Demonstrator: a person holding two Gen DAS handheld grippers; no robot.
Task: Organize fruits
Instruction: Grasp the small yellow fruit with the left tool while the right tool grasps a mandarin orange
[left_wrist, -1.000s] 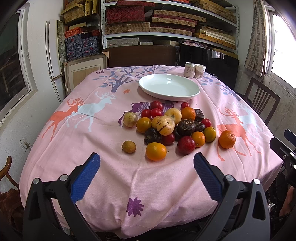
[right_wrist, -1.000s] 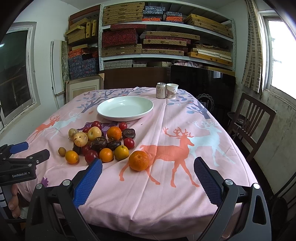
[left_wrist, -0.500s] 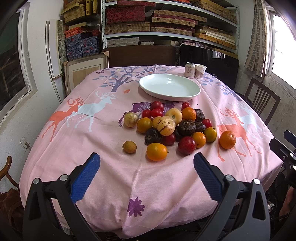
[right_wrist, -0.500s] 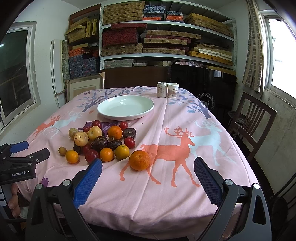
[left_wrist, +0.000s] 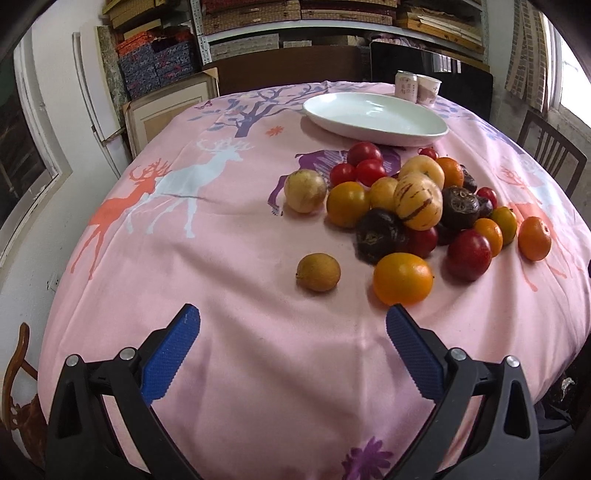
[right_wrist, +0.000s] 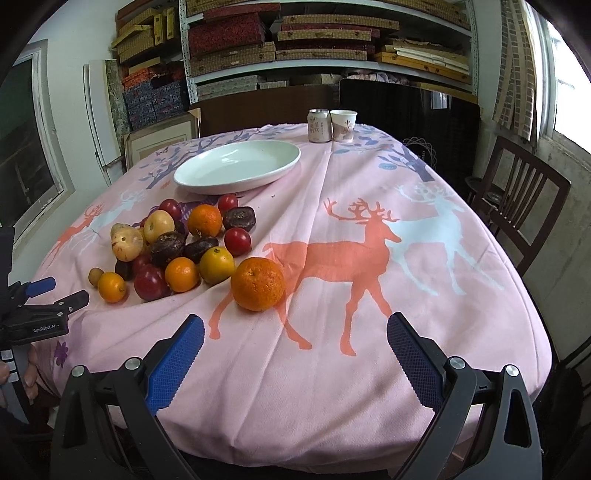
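Fruits (left_wrist: 417, 206) lie heaped near empty white plate (left_wrist: 373, 118), both hand-held grippers spread.

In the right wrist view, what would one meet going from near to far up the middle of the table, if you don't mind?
Right gripper → lone orange → white plate → can beside paper cup.

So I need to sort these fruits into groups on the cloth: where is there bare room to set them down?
The white plate is empty. Bare cloth lies right of the lone orange, over the orange deer print, and on the pile's other side over the white deer print. It is crowded at the fruit pile just before the plate.
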